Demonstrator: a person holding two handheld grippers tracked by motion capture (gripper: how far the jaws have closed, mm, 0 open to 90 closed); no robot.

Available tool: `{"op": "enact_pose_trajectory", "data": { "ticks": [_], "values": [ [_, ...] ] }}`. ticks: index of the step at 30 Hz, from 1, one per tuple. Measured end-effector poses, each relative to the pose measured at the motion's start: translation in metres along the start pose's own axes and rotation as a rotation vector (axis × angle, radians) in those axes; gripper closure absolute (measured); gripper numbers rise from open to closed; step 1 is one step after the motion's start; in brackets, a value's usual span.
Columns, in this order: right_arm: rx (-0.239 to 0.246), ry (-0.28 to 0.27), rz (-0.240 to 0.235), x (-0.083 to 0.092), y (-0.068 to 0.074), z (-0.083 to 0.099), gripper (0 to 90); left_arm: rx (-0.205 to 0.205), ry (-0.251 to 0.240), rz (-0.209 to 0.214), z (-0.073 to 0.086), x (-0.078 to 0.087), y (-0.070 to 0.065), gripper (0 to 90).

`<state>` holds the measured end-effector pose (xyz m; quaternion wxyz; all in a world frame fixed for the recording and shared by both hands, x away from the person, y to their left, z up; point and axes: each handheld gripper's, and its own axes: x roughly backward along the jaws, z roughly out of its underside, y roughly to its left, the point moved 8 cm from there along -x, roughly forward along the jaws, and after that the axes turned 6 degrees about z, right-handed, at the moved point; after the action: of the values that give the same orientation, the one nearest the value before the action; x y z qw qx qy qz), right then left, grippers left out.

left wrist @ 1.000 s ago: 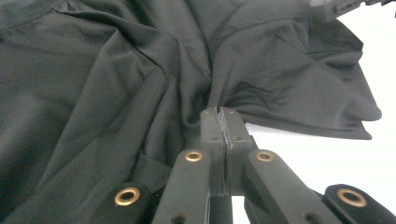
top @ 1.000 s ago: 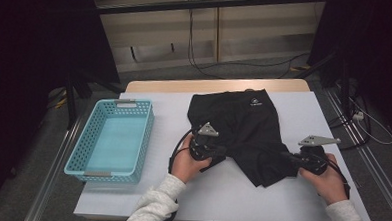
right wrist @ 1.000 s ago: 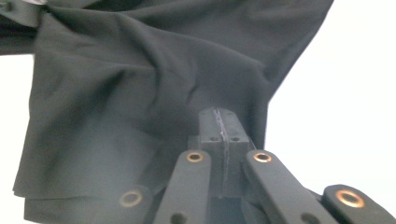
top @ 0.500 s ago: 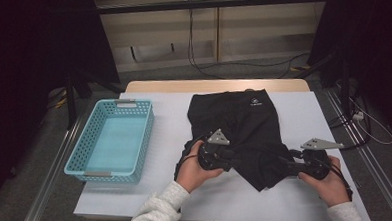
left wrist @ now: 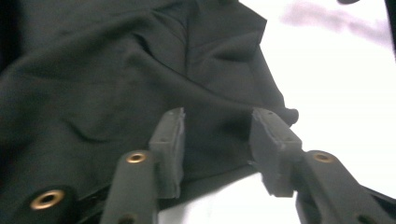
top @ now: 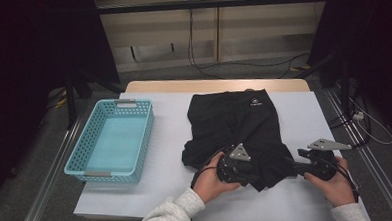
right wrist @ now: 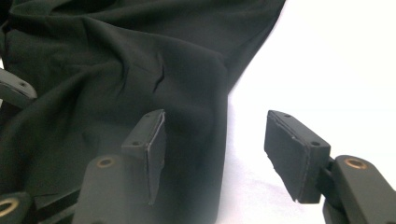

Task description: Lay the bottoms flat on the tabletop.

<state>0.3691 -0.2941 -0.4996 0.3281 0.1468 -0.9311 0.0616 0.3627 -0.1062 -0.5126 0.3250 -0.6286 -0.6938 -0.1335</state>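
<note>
Where both pairs of jaws part, the black garment (top: 233, 124) lies loose beneath.

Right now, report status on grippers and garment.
Left gripper and right gripper open, jaws just opened. Black garment flat on table, released. Basket clear at left.

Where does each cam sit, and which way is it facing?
High view: fixed above the person's side, looking forward and down on the white table; forearms, left gripper and right gripper show.
Left gripper view: rides the left gripper, looking along its parted jaws at the black garment.
Right gripper view: rides the right gripper, jaws apart, one over the cloth's edge, one over the table.
Shared: all show the black garment on the white table.
</note>
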Motion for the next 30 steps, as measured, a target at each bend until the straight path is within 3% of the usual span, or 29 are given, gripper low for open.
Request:
{"op": "enact_pose_trajectory", "data": {
  "ticks": [1, 2, 3, 4, 6, 10, 13, 15, 18, 19, 23, 24, 26, 28, 29, 30],
  "values": [
    [0.0, -0.003, 0.001, 0.0, 0.0, 0.0, 39.0, -0.004, 0.008, 0.002, 0.002, -0.002, 0.0, 54.3],
    [-0.001, -0.003, 0.0, 0.0, 0.0, 0.0, 39.0, -0.001, -0.014, 0.007, 0.001, -0.004, -0.002, 54.5],
    [-0.001, -0.003, 0.002, 0.001, -0.001, 0.0, 39.0, -0.009, 0.008, -0.005, 0.001, -0.004, -0.003, 56.2],
    [0.0, -0.004, 0.001, 0.001, -0.001, 0.0, 39.1, -0.013, 0.017, 0.021, 0.001, -0.004, -0.005, 59.6],
    [0.001, -0.002, 0.008, 0.002, -0.002, 0.001, 39.3, -0.017, 0.033, 0.03, 0.003, -0.004, -0.009, 69.1],
    [0.003, 0.002, 0.021, 0.002, -0.005, 0.002, 40.9, 0.023, 0.064, 0.066, 0.006, -0.002, -0.015, 89.9],
    [-0.001, 0.007, 0.025, 0.002, -0.007, 0.003, 44.2, 0.041, 0.096, 0.061, 0.008, 0.003, -0.014, 90.0],
    [-0.008, 0.01, 0.025, 0.003, -0.009, 0.003, 44.9, 0.082, 0.091, 0.066, 0.01, 0.008, -0.012, 90.0],
    [-0.01, 0.004, 0.028, 0.005, -0.014, 0.003, 46.6, 0.102, 0.097, 0.034, 0.013, 0.017, -0.004, 90.0],
    [-0.02, 0.003, 0.029, 0.006, -0.015, 0.003, 47.1, 0.111, 0.086, 0.045, 0.013, 0.018, -0.004, 90.0],
    [-0.033, 0.006, 0.009, 0.006, -0.015, 0.004, 51.1, 0.12, 0.079, 0.045, 0.012, 0.025, -0.001, 90.0],
    [-0.034, 0.007, 0.008, 0.006, -0.014, 0.004, 51.9, 0.116, 0.085, 0.025, 0.012, 0.027, 0.001, 90.0],
    [-0.039, 0.021, -0.004, 0.003, -0.012, 0.004, 56.8, 0.125, 0.071, 0.043, 0.011, 0.028, 0.001, 90.0],
    [-0.04, 0.028, 0.006, -0.001, -0.013, 0.005, 59.3, 0.122, 0.08, 0.018, 0.012, 0.029, 0.004, 90.0],
    [-0.047, 0.035, -0.017, -0.003, -0.011, 0.005, 61.4, 0.129, 0.068, 0.036, 0.012, 0.028, 0.004, 90.0],
    [-0.045, 0.04, -0.031, -0.004, -0.01, 0.006, 63.5, 0.127, 0.07, 0.029, 0.013, 0.028, 0.005, 90.0]
  ]
}}
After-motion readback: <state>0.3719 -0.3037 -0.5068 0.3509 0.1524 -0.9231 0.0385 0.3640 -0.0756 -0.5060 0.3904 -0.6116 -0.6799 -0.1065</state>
